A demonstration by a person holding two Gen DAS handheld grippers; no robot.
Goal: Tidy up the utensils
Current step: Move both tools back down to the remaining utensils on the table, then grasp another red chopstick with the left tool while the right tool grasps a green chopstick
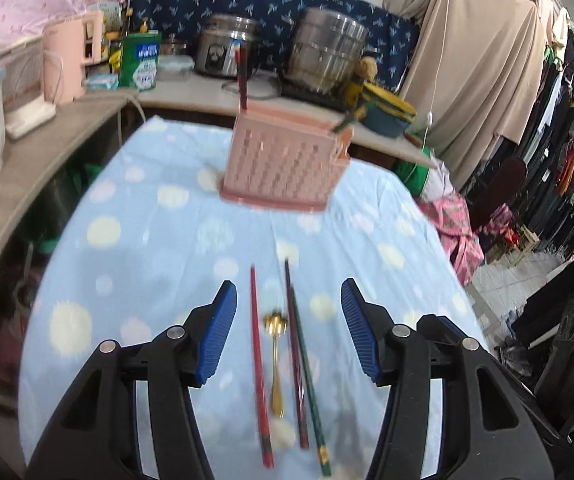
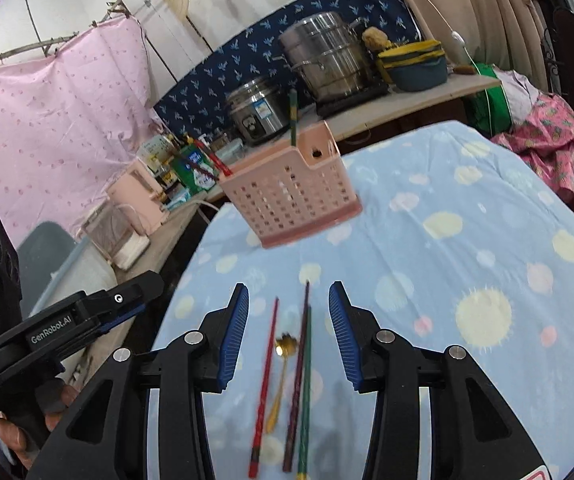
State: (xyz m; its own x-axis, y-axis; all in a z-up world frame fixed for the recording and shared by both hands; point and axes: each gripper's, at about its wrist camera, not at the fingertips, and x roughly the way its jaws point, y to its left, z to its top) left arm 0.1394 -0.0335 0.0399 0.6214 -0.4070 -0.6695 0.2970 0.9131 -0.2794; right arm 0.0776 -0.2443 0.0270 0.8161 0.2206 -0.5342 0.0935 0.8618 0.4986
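Note:
A pink slotted utensil basket (image 1: 283, 166) (image 2: 293, 196) stands on the blue dotted cloth, with chopsticks standing in it: a red one (image 1: 243, 82) and a green one (image 2: 293, 118). On the cloth lie a red chopstick (image 1: 259, 364) (image 2: 265, 384), a gold spoon (image 1: 276, 364) (image 2: 281, 376), a dark maroon chopstick (image 1: 297, 356) (image 2: 298, 376) and a green chopstick (image 1: 309, 376) (image 2: 306, 392). My left gripper (image 1: 289, 300) is open above them, empty. My right gripper (image 2: 289, 300) is open above them too, empty. The left gripper's body shows in the right wrist view (image 2: 67, 324).
A counter behind the table holds a rice cooker (image 1: 227, 50) (image 2: 257, 110), a steel pot (image 1: 327, 54) (image 2: 323, 58), a pink kettle (image 1: 73, 56), a green box and a yellow-lidded container (image 2: 417, 64). Clothes hang at the right (image 1: 567, 168). The table edge drops off at both sides.

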